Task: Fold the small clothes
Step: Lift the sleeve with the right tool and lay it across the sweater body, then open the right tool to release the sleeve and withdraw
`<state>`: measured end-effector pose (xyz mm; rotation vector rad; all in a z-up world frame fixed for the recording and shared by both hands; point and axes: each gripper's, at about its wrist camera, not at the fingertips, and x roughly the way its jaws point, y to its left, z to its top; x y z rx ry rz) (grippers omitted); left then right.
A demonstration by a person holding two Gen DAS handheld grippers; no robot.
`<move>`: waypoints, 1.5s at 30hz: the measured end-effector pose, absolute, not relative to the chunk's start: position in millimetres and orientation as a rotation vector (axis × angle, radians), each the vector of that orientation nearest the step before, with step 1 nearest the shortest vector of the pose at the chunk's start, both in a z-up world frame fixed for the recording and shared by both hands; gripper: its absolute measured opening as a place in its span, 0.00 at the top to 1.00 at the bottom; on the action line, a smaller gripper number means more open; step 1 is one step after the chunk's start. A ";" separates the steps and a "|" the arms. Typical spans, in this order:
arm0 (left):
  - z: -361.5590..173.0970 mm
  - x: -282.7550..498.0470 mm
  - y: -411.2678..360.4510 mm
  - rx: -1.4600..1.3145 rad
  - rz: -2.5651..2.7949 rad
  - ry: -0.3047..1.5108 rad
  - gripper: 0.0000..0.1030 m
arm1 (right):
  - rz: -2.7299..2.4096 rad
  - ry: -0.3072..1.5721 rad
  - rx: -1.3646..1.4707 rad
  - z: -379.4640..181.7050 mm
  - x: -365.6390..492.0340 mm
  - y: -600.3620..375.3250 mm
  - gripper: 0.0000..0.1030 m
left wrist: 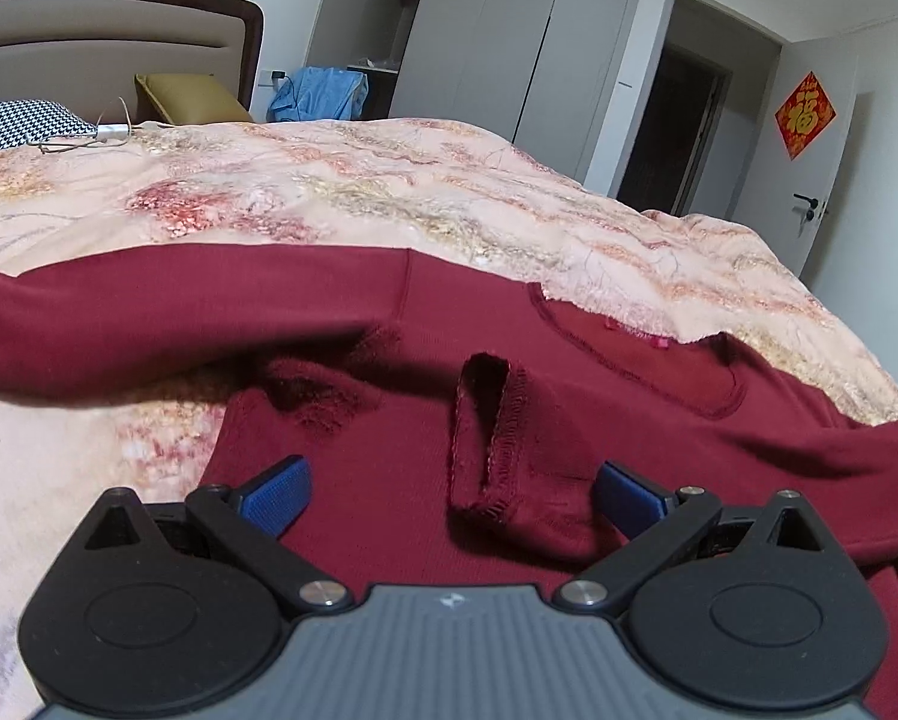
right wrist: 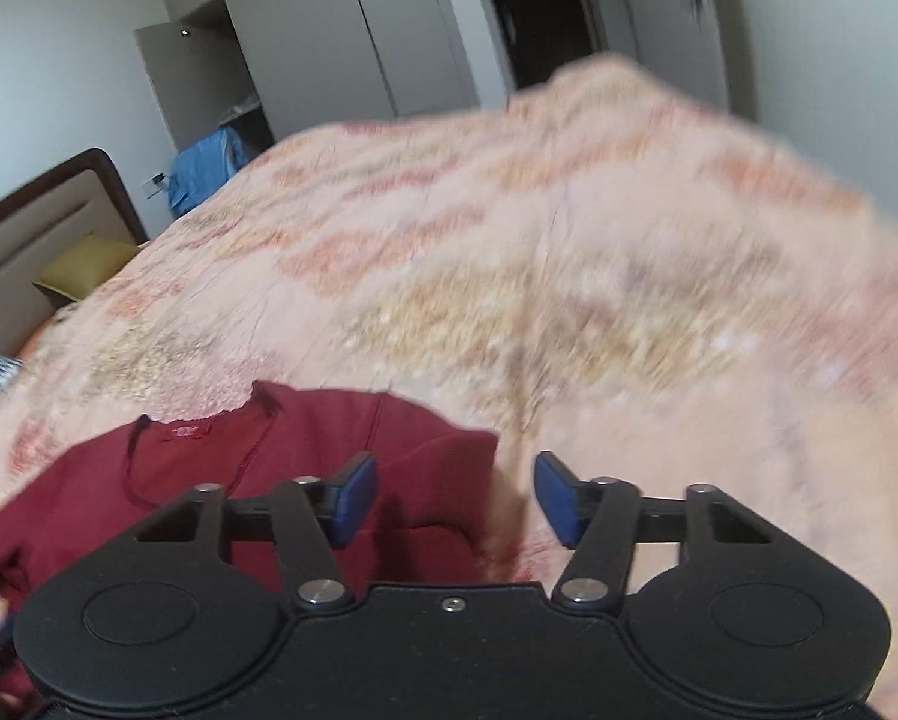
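Soft indoor light; right view blurred, perhaps by motion.

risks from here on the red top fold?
1. A cuff lies folded over on the red top between the open left tongs; closing there could pinch extra layers.
2. The collar sits tucked under a ridge of the blanket, so a pull may drag the bedding.
3. The right tongs are open and empty at the shoulder edge, in a blurred view; a grab could miss.

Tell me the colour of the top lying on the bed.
Dark red top, clearest in the left wrist view.
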<state>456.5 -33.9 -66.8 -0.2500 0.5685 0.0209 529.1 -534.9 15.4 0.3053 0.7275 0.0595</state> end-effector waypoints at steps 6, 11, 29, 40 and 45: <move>-70.3 455.8 -39.0 -0.222 0.031 0.570 0.00 | 0.150 0.668 0.146 19.5 543.7 -518.9 0.93; -70.7 457.0 -39.5 -0.214 0.031 0.575 0.00 | 0.166 0.543 -0.018 42.0 545.9 -527.8 0.94; -71.5 459.0 -44.5 -0.186 0.040 0.585 0.00 | 0.175 0.754 0.324 -11.6 502.6 -555.9 0.79; -71.5 458.8 -44.0 -0.187 0.040 0.585 0.00 | 0.165 0.694 0.311 2.1 486.8 -558.4 0.52; -71.5 458.8 -43.8 -0.189 0.039 0.584 0.00 | 0.109 0.706 0.370 0.0 523.0 -563.1 0.71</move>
